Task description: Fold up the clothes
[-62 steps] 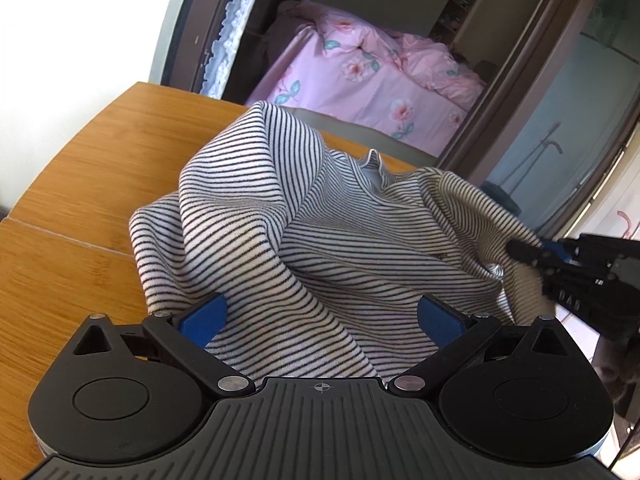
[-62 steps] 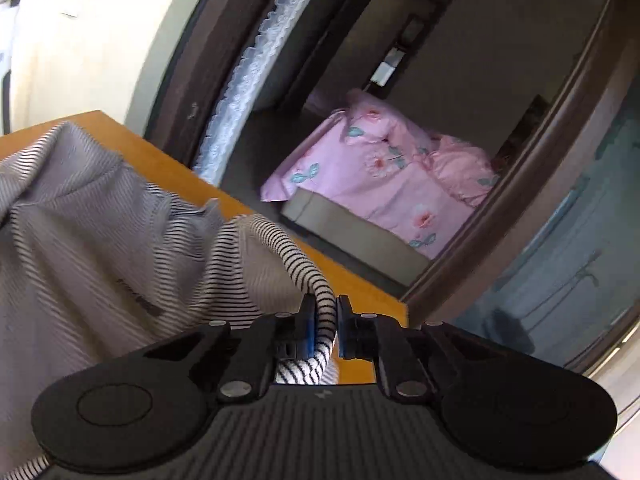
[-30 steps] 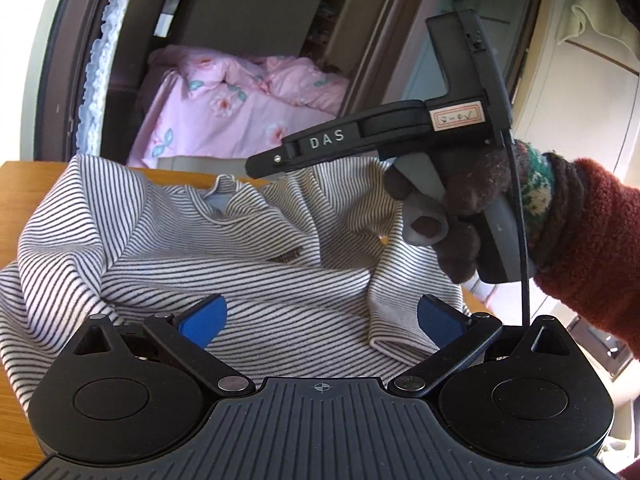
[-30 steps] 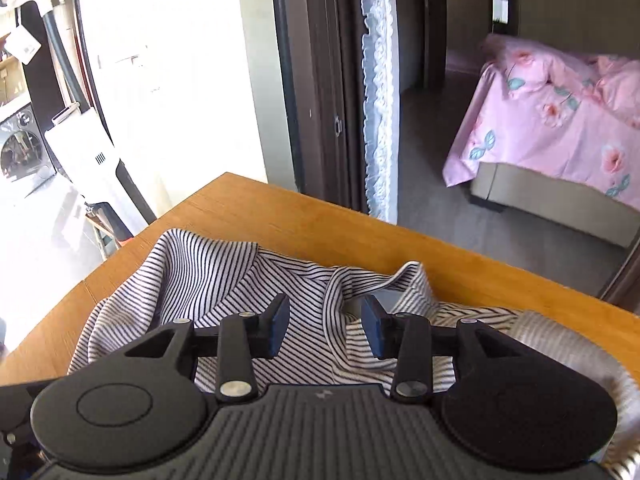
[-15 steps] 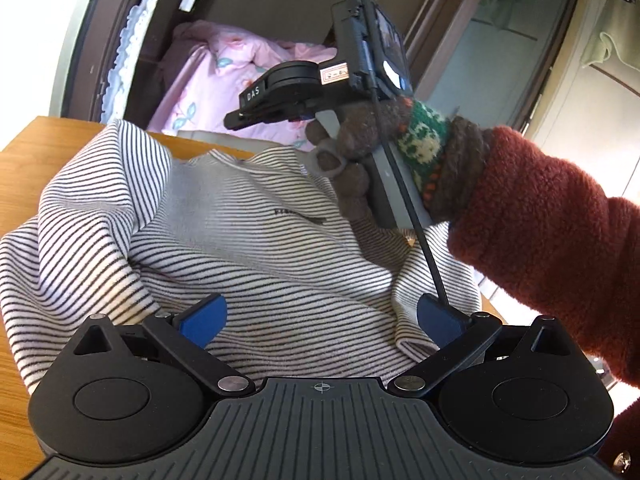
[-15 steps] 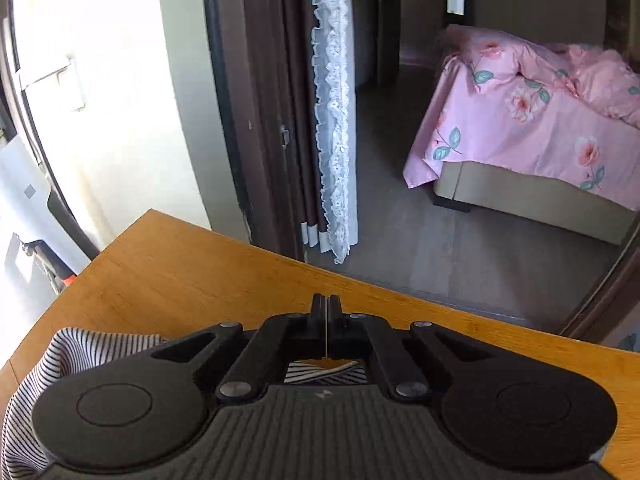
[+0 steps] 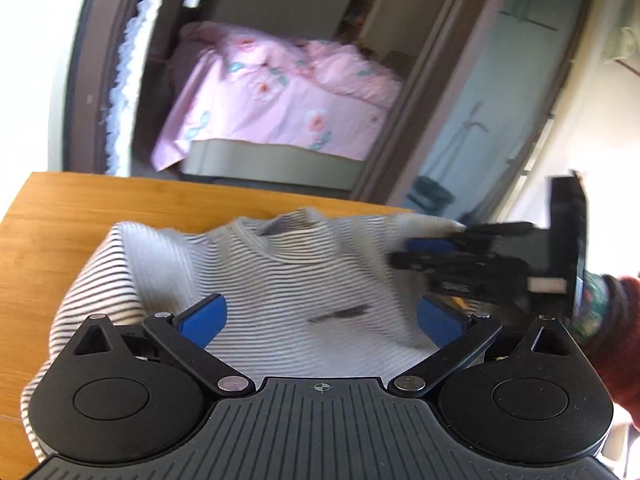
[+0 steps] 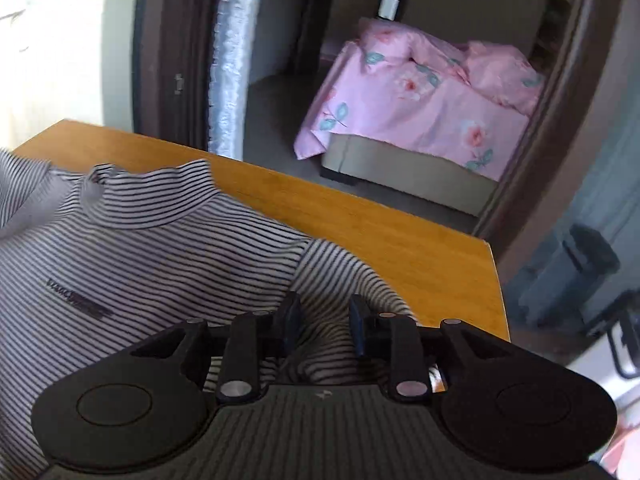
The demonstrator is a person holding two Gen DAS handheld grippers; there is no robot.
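A black-and-white striped knit top (image 7: 280, 280) lies rumpled on the orange-brown wooden table (image 7: 60, 232), its collar toward the table's far edge. The left gripper (image 7: 320, 316) hovers at the table's near side, blue-padded jaws spread wide — holding nothing. The right gripper (image 8: 323, 320) sits partly open over the top's shoulder near the table's right corner, jaws astride a fold, not clamped.

A soft, finely ribbed striped knit shirt (image 8: 168, 252) is seen on a smooth, satin-finished wooden table (image 8: 404, 248), while matt black ribbed plastic, blue pads (image 7: 204, 318) and small bright metal pins are shown on the left gripper (image 7: 320, 316).
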